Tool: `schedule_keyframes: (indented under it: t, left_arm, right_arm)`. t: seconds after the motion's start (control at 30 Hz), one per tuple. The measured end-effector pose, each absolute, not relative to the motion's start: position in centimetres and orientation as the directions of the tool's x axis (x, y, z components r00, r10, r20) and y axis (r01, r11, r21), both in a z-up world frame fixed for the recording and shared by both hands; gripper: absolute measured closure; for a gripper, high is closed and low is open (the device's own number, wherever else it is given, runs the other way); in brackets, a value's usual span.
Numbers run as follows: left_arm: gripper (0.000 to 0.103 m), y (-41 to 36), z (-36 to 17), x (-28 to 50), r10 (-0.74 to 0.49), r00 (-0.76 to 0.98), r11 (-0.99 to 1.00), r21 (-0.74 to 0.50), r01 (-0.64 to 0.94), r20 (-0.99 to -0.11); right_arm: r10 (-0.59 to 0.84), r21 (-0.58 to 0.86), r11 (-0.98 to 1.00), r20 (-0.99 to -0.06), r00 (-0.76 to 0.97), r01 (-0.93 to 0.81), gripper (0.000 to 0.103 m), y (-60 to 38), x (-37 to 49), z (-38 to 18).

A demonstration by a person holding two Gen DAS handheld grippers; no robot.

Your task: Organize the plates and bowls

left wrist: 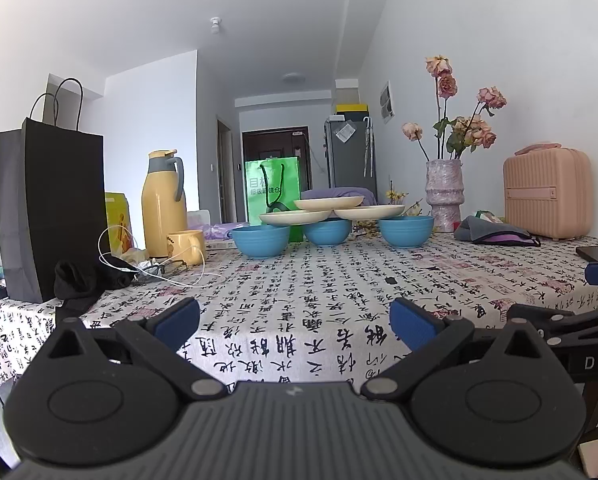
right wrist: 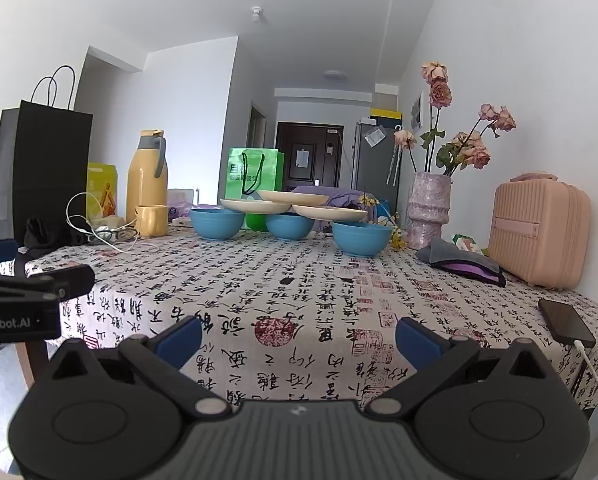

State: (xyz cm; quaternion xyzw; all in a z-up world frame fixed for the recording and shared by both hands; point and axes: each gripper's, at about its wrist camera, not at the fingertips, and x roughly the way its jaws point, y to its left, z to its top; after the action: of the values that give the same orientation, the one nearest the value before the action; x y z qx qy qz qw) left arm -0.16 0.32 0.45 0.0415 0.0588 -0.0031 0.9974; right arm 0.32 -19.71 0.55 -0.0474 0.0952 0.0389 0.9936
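Left wrist view, near end first: my left gripper (left wrist: 295,320) has its jaws apart and empty over the bench (left wrist: 339,280) edge. Right gripper (right wrist: 299,332) is the same, jaws apart, nothing held, hanging beside the left one.

Mid bench is bare cloth, with a phone (right wrist: 567,322) on a cable at the right edge; a sweeping right arm could snag it.

Far end holds the task's things: three blue bowls (left wrist: 327,232) in a row, and three cream plates (left wrist: 328,202) balanced on them. Two lower plates bridge the bowl rims and the top plate (right wrist: 293,197) rests across both.

Main risk, as I judge it: pulling a bowl or a lower plate first tips the stack and the plates slide off. I'd lift the top plate first. Plate rims are thin and shallow, so a pinch may slip.

Vase (left wrist: 444,196) of flowers stands just beside the right bowl (left wrist: 405,231), mug (left wrist: 186,246) and flask (left wrist: 164,204) beside the left bowl (left wrist: 261,241); a wide approach could knock them.
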Motion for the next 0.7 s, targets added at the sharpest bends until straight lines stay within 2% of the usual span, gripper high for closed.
schedule_keyframes:
  t: [0.7]
  left_arm:
    - [0.0,0.4,0.45,-0.14,-0.004,0.993,0.996,0.085,0.014,-0.119]
  right_arm:
    - [0.07,-0.09,0.992,-0.195,0.978,-0.089,0.0,-19.6,0.31,0.45]
